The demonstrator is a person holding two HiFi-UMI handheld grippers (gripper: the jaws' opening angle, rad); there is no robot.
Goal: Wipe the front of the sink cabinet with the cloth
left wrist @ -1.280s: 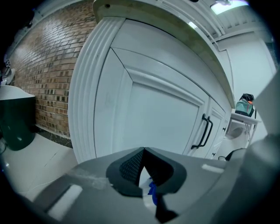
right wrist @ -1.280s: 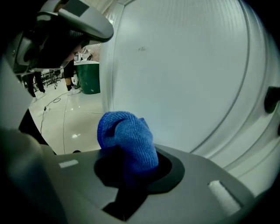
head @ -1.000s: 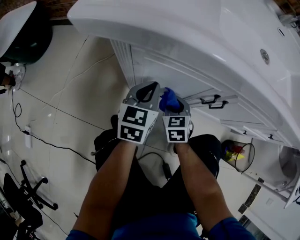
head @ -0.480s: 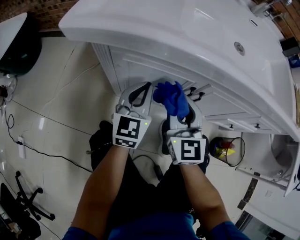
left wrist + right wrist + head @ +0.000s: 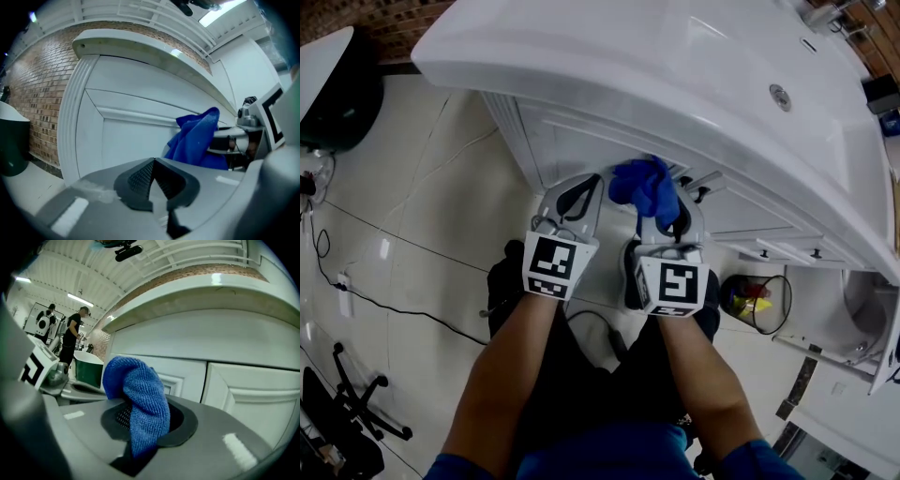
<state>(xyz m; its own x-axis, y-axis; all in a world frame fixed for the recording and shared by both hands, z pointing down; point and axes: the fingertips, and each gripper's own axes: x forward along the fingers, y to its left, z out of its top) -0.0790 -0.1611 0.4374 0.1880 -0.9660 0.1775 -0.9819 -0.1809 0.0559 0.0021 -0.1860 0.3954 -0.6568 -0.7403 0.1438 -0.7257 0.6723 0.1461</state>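
Note:
My right gripper (image 5: 661,204) is shut on a blue cloth (image 5: 645,187), which bunches up above its jaws and hangs just in front of the white sink cabinet (image 5: 581,141) door. In the right gripper view the cloth (image 5: 138,401) droops over the closed jaws, with the panelled cabinet front (image 5: 243,385) close behind. My left gripper (image 5: 574,195) sits beside it on the left, shut with nothing held; its view shows the cabinet door (image 5: 122,136) ahead and the cloth (image 5: 197,138) at the right.
The white basin top (image 5: 694,66) overhangs the cabinet. Dark door handles (image 5: 698,192) are just right of the cloth. A waste bin (image 5: 759,305) stands on the tiled floor at right, a cable (image 5: 384,272) runs at left, and a dark chair base (image 5: 352,403) is at lower left.
Both grippers have moved closer to the cabinet front, and the cloth has risen slightly toward the door. The head view shifted between the earliest frame and the later ones.

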